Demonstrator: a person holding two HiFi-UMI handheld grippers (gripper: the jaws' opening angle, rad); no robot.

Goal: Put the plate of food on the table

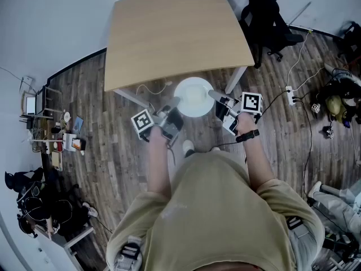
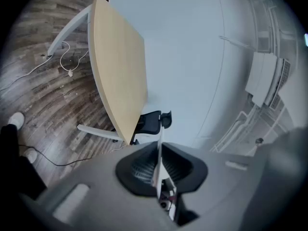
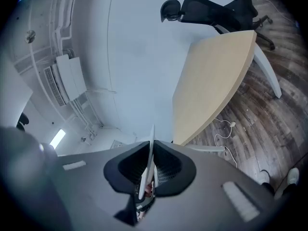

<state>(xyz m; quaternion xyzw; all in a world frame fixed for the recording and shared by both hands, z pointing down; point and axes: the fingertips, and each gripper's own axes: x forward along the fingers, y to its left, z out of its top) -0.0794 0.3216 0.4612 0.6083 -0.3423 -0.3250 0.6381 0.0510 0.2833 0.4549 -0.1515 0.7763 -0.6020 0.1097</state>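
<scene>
Before the table point(image 1: 175, 33), left gripper point(image 1: 174, 103) and right gripper point(image 1: 215, 95) clamp opposite rims of the level plate point(image 1: 193, 96).

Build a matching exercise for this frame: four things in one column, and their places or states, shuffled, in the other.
1. round white plate
2. light wooden table
3. black office chair
4. white power strip

A. lying on the wood floor, at the head view's right
B. clamped at its rim by the left gripper and the right gripper
C. standing on white legs, just beyond the plate
D. standing past the table's right edge

Pairs: 1-B, 2-C, 3-D, 4-A
</scene>
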